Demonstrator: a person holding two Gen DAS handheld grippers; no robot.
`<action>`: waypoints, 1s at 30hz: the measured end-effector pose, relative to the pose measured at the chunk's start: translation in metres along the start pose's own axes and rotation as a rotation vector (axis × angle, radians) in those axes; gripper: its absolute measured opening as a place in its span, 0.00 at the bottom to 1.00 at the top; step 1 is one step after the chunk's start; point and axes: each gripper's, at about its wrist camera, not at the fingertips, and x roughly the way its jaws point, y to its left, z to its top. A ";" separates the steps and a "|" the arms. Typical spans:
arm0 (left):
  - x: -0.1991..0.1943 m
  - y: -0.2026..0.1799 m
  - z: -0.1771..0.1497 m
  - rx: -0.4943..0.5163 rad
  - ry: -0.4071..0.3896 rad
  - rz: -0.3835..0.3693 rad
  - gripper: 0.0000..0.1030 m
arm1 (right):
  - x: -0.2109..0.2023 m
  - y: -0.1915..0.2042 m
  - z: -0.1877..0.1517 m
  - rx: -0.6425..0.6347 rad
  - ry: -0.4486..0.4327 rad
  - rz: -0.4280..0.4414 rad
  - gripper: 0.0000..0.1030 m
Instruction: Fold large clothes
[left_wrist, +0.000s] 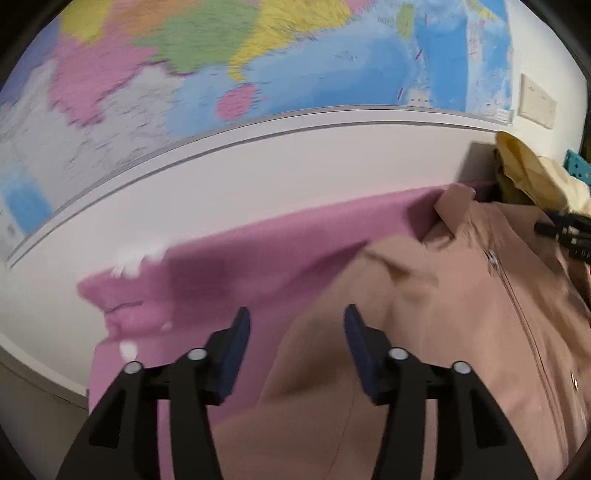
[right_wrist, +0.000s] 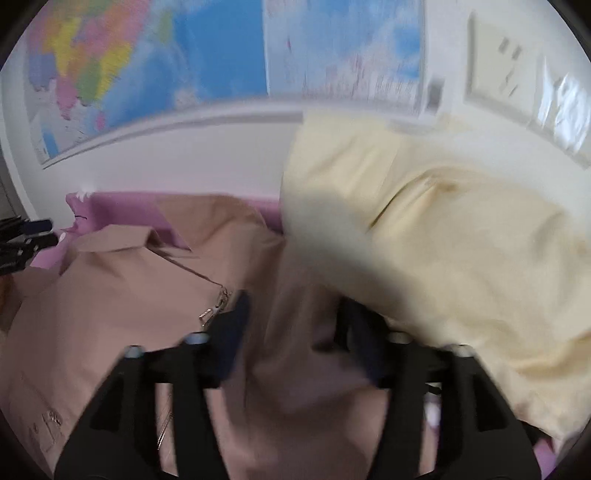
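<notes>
Left wrist view: our left gripper (left_wrist: 295, 317) is released, jaws spread wide, hovering over the edge of the tan jacket (left_wrist: 424, 332), which lies zipper-up on the pink sheet (left_wrist: 240, 266). Map (left_wrist: 221, 55) on the wall behind.

Right wrist view, blurred: our right gripper (right_wrist: 291, 314) has its jaws apart with a fold of the jacket (right_wrist: 110, 295) between them; we cannot tell if it grips. A yellow garment (right_wrist: 443, 240) is heaped just right.
</notes>
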 end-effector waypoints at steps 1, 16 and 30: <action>-0.014 0.007 -0.014 -0.002 -0.016 -0.002 0.58 | -0.009 0.003 -0.002 -0.007 -0.006 0.016 0.62; -0.108 0.023 -0.203 -0.174 0.095 -0.110 0.75 | -0.093 0.196 -0.106 -0.377 0.227 0.722 0.71; -0.167 0.053 -0.190 -0.153 0.017 0.300 0.03 | -0.105 0.228 -0.110 -0.401 0.219 0.704 0.08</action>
